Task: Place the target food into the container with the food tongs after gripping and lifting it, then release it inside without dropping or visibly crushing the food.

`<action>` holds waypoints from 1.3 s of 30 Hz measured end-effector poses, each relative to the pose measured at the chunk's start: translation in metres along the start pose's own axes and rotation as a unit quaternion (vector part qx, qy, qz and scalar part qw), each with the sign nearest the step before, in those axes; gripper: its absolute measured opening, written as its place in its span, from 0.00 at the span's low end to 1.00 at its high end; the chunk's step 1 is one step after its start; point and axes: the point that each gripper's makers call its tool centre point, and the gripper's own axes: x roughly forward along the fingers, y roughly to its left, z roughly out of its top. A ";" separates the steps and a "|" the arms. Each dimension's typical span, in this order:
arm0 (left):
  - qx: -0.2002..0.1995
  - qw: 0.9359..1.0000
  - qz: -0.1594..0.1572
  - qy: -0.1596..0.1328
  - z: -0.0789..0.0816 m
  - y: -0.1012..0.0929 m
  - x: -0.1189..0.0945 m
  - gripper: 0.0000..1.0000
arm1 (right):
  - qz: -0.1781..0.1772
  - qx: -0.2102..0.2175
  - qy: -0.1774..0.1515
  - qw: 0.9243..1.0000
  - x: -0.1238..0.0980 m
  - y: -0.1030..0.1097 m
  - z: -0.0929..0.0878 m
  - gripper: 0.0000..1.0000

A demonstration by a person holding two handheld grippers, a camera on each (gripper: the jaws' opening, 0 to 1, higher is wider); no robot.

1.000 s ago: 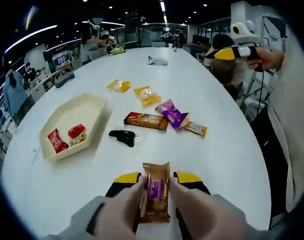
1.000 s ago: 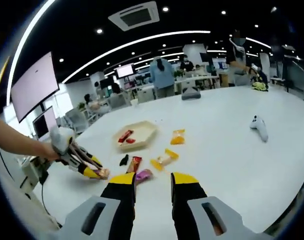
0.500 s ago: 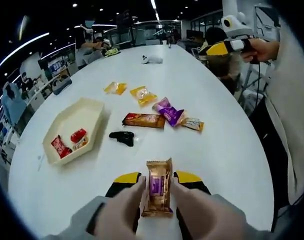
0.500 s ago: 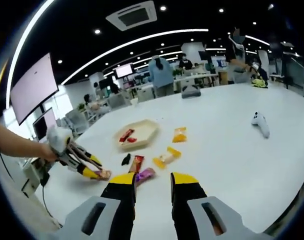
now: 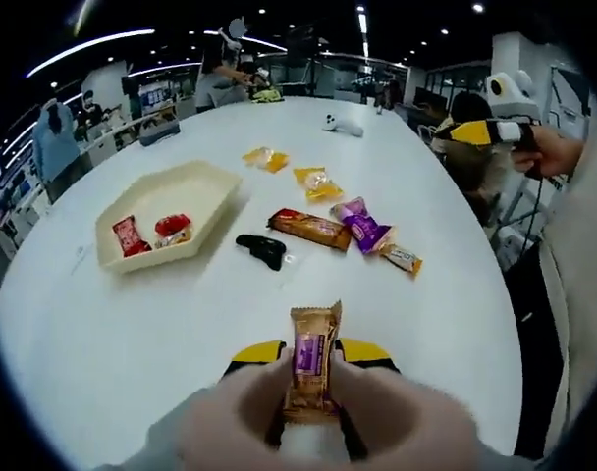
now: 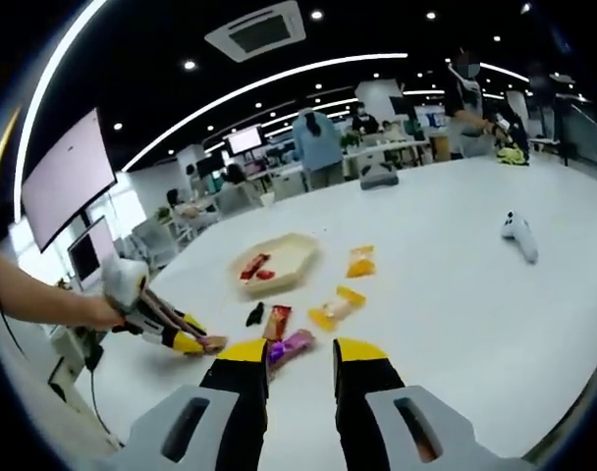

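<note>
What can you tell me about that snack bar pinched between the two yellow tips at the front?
The snack bar is a small sealed packet, a glossy tan-brown wrapper with a purple label panel down its middle and crimped ends. It stands roughly upright, clamped at its lower half in the left tool, whose yellow-tipped jaws press its two sides. It looks lifted above the white table, not resting on it, and uncrushed. In the right gripper view it appears tiny at that tool's tip. The cream tray lies ahead and to its left.

Both cams face table [image 5: 132, 324], opposite sides, sharing tray [image 6: 297, 263].
</note>
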 end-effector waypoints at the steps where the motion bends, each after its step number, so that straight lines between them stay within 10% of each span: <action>1: -0.003 1.000 0.010 0.007 0.001 0.001 0.000 0.17 | 0.002 -0.001 0.002 1.000 0.001 0.001 -0.001 0.25; 3: 0.032 0.999 0.026 0.005 0.004 0.003 0.001 0.17 | 0.005 -0.007 0.003 1.000 0.002 0.002 -0.001 0.25; 20: -0.124 0.986 0.071 -0.083 0.052 0.037 -0.030 0.18 | 0.017 0.003 -0.010 1.000 0.012 0.003 0.005 0.25; 39: -0.109 0.984 0.104 -0.100 0.096 0.067 -0.042 0.18 | 0.041 0.002 -0.036 0.998 0.018 0.007 0.012 0.27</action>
